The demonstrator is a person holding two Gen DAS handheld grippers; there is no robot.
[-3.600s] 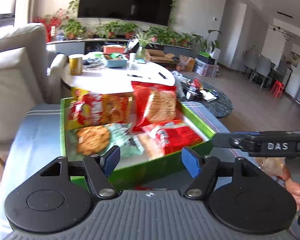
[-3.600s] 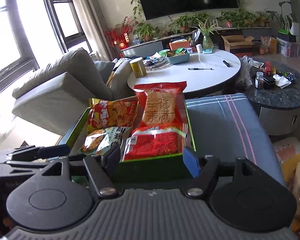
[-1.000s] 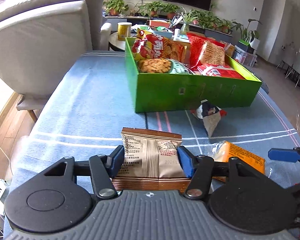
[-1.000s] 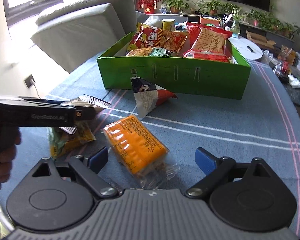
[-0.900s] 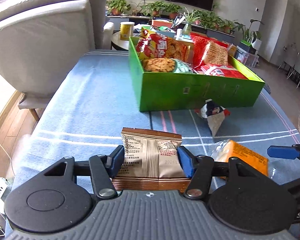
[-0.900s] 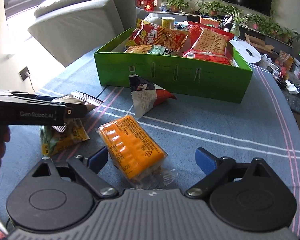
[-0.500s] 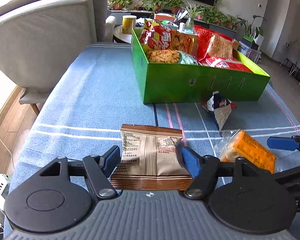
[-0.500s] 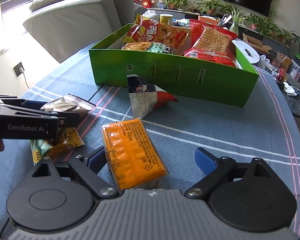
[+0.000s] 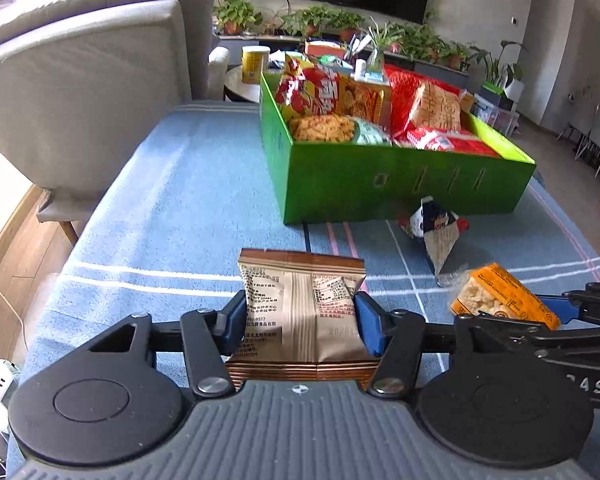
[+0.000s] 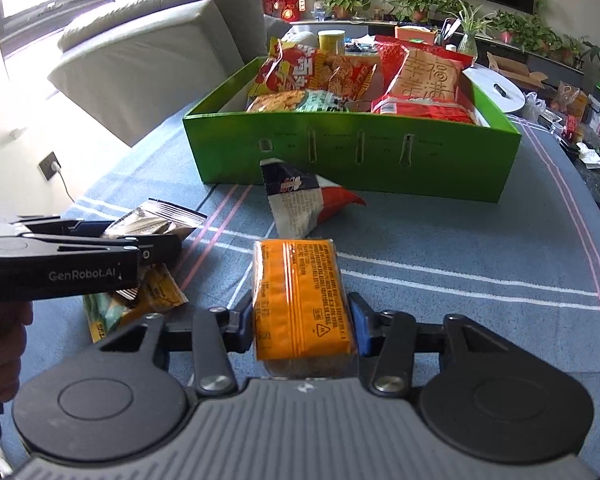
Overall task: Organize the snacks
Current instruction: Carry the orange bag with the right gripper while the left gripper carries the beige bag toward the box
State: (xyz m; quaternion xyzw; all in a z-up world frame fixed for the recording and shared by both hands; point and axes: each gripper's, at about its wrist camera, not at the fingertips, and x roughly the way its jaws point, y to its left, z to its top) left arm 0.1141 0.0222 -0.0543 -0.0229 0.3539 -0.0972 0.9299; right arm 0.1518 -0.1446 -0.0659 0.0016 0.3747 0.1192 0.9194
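A brown snack packet [image 9: 300, 300] sits upright between the blue pads of my left gripper [image 9: 302, 318]. The jaws are closing and the pads pinch its sides. An orange wrapped snack [image 10: 300, 292] lies lengthwise in my right gripper [image 10: 300, 322]. Those jaws are closing too, with both pads against its edges. The green box [image 10: 340, 160] stands ahead on the blue striped cloth [image 10: 460, 264], filled with several snack bags. A white, navy and red triangular packet [image 10: 300, 200] lies just in front of the box. A green-yellow packet [image 10: 156, 296] lies under the left gripper's arm.
A grey sofa [image 9: 80, 80] stands close along the left edge of the table. Behind the box are a round white table [image 10: 496, 88] and a yellow can [image 9: 255, 63]. A hand [image 10: 0, 344] holds the left gripper at the far left.
The left jaws opened slightly, then closed on the brown packet. The right jaws came in from wide open onto the orange snack, which now lies straight between them.
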